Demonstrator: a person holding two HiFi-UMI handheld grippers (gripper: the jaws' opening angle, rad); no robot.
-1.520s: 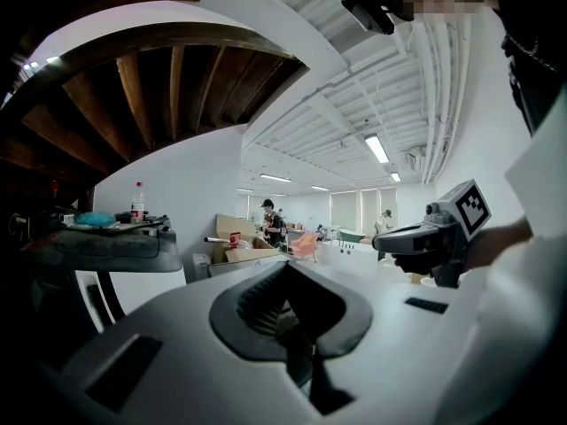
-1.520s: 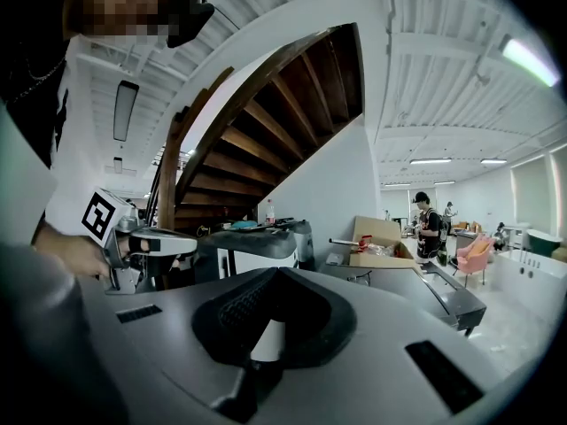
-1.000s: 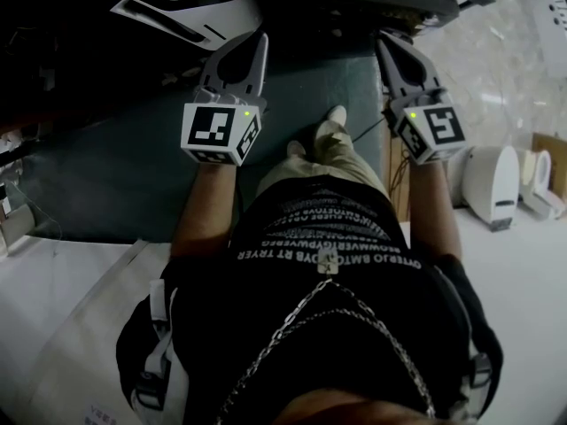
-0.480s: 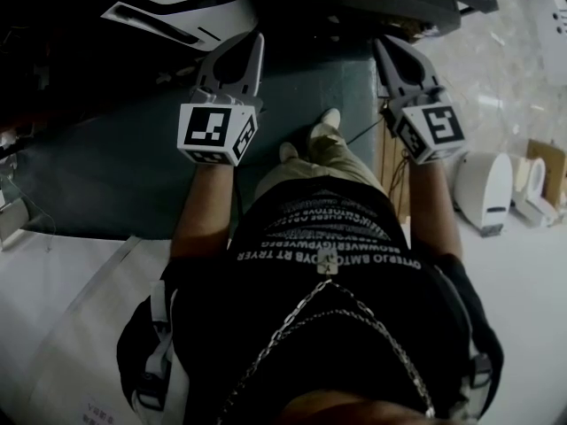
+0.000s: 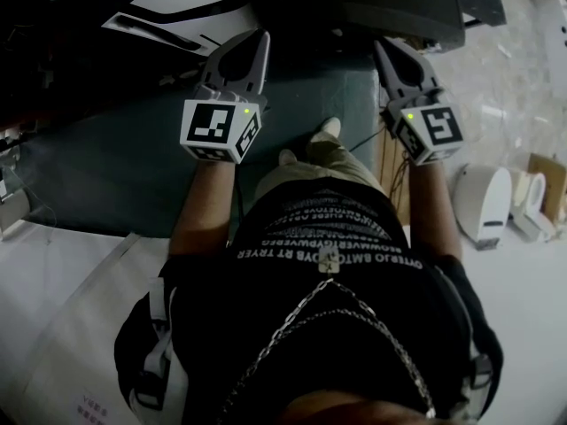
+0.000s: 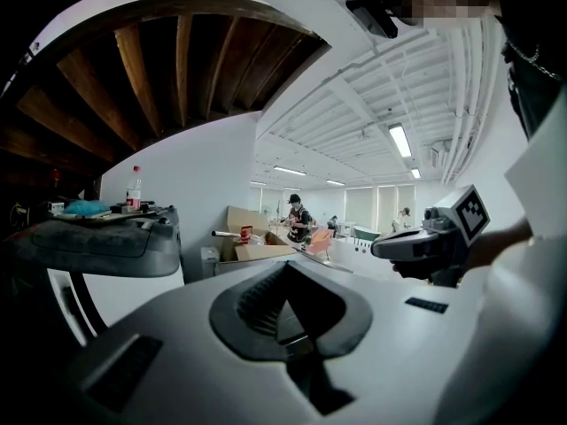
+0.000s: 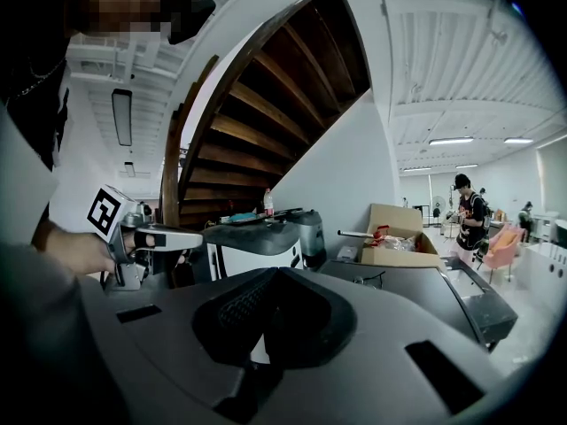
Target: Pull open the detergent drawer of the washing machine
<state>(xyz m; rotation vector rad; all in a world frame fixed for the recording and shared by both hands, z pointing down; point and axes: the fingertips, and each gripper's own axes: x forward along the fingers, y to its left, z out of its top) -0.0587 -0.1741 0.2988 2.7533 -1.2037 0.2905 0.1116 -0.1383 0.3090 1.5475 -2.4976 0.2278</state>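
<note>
Head view: person stands on a dark mat [image 5: 124,171] and holds both tools out in front at about the same height, well apart from each other.

Left hand-held gripper [image 5: 259,37]: jaws closed together, nothing between them. Its marker cube [image 5: 220,129] sits over the hand.

Right hand-held gripper [image 5: 384,46]: jaws also closed on themselves and empty (its own view shows the two halves meeting at the tip, with only background beyond).

Each gripper view catches the other tool from the side, pointing roughly level.

Task's thing: washing machine [image 7: 248,260], white front under a dark grey top, stands ahead of both grippers beneath the wooden staircase [image 7: 257,104]. It lies closer to the left tool's side; neither gripper touches it. The detergent drawer cannot be made out in any view, so I can't tell whether it is shut or pulled.

On the machine's top: a clear bottle [image 7: 267,202] standing upright, and some clutter too small to name.

To the machine's right: an open cardboard box [image 7: 400,237] against the white wall.

Further back in the hall: a person in dark clothes [image 7: 467,212] standing.

Wearer: black printed T-shirt [image 5: 328,255], light shoes [image 5: 326,133] on the mat between the two tools.
</note>
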